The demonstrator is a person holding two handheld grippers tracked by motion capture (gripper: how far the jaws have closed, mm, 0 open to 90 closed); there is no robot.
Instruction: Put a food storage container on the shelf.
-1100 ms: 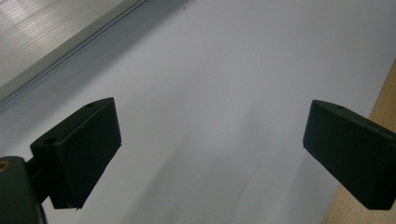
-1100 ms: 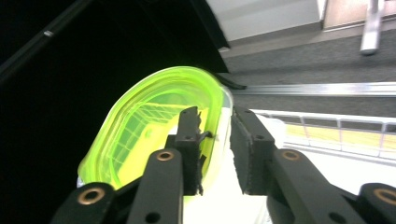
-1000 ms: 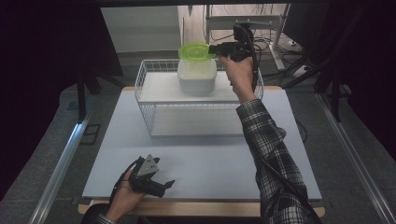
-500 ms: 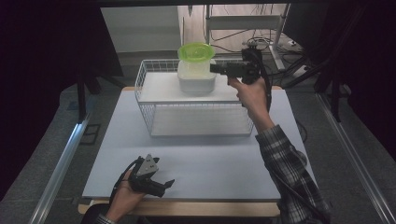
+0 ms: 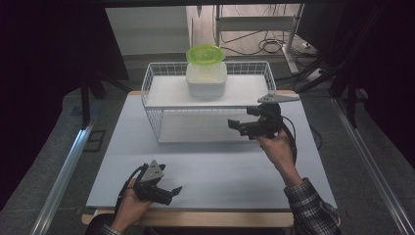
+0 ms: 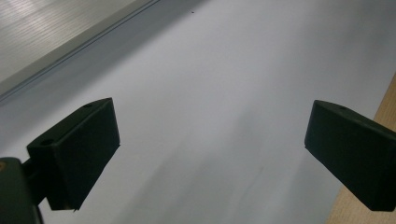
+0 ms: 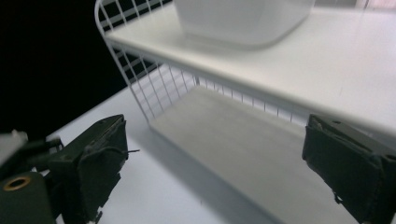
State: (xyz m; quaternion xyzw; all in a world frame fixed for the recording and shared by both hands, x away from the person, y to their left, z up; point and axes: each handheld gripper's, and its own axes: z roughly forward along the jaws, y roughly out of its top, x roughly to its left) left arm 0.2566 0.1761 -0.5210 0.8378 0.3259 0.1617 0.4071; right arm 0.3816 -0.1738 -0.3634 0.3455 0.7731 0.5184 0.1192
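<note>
The right tool (image 5: pixel 234 125) hangs in front of the right end of a white wire rack (image 5: pixel 156 78), its two black blocky jaws wide apart with nothing between them; they have just been opening, and the tool points to the left in the high view, level with the rack's upper shelf edge. In the right gripper view (image 7: pixel 212 182) the jaws frame the shaded space under that shelf, one low at the left and one at the right. The rack is a thin grid of white wire with a low railing round a flat, smooth white shelf, and its long axis runs left to right across the far half of the pale grey surface (image 5: pixel 220 171). On the shelf, near the middle and toward the back, stands a white plastic tub (image 5: pixel 206 81) with rounded corners, squat and upright; its smooth matt underside curve shows in the right gripper view (image 7: pixel 243 21). On top of the tub sits a translucent lime-green bowl (image 5: pixel 206 53), round and tilted a little. The left tool (image 5: pixel 174 192) rests low at the near left of the surface, pointing right, jaws apart and empty over bare matt sheet (image 6: pixel 205 93); a wooden edge strip (image 6: pixel 385 109) borders that sheet
</note>
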